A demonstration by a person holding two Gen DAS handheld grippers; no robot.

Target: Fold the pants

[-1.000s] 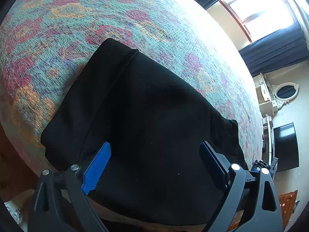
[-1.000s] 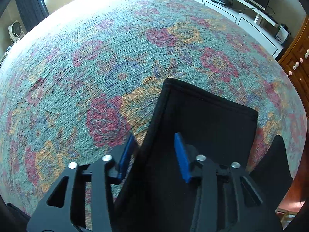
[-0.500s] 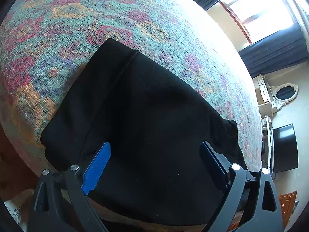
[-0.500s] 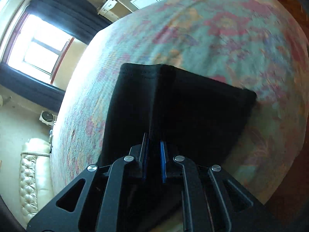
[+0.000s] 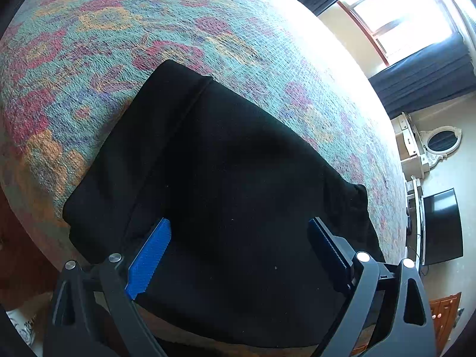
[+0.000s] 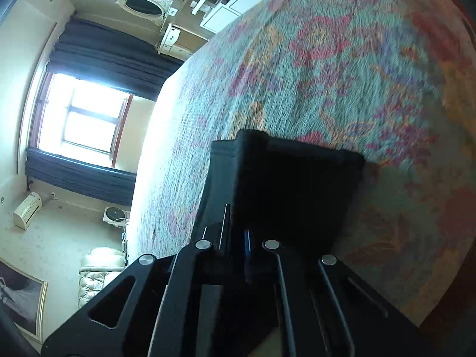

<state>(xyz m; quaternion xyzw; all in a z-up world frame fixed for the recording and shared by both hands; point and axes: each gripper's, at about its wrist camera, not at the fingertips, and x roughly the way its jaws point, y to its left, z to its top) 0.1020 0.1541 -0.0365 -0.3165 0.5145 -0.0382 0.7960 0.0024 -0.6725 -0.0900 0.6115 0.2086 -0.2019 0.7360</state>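
Floral bedspread [image 5: 125, 47] carries the black pants [image 5: 238, 178], lying as a compact, already doubled bundle near the bed's edge. Left gripper [image 5: 238, 255] hovers over them, jaws spread wide, holding nothing. Right gripper [image 6: 236, 238] is clenched on a raised fold of cloth. Judged: partly folded; further folding remains.

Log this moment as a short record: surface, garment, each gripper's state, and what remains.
surface: floral bedspread on a bed
garment: black pants, partly folded, lying near the bed's edge
left gripper: left gripper open, jaws wide apart over the pants, pads not pressing the fabric
right gripper: right gripper shut on a raised fold of the pants, the camera view strongly tilted
background: window with dark curtains, oval mirror, television
remaining: fold not yet laid flat
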